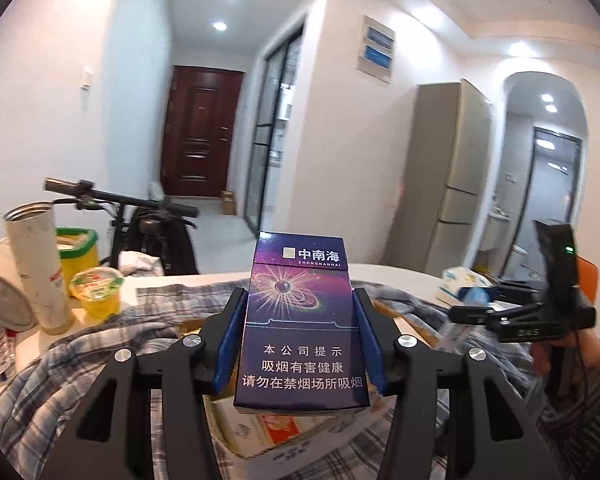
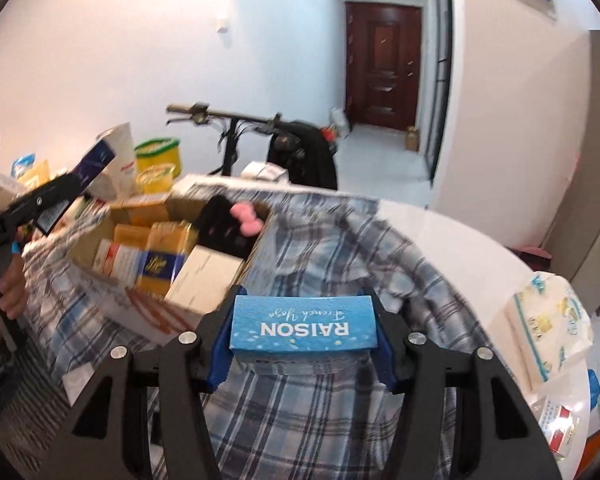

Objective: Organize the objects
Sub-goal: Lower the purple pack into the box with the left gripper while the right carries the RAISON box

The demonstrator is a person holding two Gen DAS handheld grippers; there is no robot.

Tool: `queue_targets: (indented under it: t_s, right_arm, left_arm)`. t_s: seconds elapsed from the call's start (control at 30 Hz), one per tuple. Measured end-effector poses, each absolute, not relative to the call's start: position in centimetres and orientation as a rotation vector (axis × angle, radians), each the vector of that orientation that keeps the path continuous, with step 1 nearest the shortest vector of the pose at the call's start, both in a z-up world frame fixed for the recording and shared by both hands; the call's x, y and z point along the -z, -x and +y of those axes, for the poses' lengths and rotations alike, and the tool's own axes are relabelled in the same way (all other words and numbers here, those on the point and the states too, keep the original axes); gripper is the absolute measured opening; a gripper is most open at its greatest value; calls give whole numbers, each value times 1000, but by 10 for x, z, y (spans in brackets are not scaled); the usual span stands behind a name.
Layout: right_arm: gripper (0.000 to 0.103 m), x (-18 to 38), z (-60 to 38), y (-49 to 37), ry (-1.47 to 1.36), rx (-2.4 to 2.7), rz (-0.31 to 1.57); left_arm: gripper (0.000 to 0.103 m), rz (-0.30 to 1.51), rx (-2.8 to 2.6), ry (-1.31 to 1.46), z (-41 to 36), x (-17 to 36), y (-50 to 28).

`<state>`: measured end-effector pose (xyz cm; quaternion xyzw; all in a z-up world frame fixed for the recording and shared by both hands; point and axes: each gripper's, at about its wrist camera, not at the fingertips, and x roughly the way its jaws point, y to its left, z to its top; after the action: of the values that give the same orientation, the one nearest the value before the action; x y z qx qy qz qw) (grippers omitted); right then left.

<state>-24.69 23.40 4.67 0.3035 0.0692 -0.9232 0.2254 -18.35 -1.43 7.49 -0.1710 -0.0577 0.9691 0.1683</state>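
My left gripper is shut on a purple cigarette pack, held upright above an open cardboard box. The right wrist view shows that same pack tilted in the left gripper, over the box's left end. My right gripper is shut on a blue pack marked RAISON, its pads pressing both short ends, just right of the box. Several packs stand inside the box. From the left wrist view the right gripper hangs at the right with a bit of blue between its fingers.
The box rests on a plaid shirt spread over a white table. A tissue pack lies at the right. A tall tumbler, a jelly cup and a green-rimmed yellow tub stand at the left, with a bicycle behind.
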Motion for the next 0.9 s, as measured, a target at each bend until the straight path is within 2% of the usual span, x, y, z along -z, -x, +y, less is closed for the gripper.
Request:
queue_targets:
  t_s: [0.2, 0.37, 0.47, 0.63, 0.9]
  right_arm:
    - [56, -62, 242, 242, -670, 2656, 89]
    - [56, -66, 244, 240, -578, 2657, -27]
    - [56, -59, 243, 248, -585, 2685, -50]
    - [56, -32, 239, 272, -753, 2569, -176]
    - [55, -35, 233, 266, -802, 2497, -123]
  left_arm:
    - [54, -388, -2882, 393, -51, -79, 180]
    - [54, -473, -2905, 444, -67, -74, 190]
    - [54, -471, -2908, 475, -67, -72, 195]
    - [54, -451, -2893, 483, -64, -70, 196]
    - [54, -448, -2879, 501, -64, -67, 200]
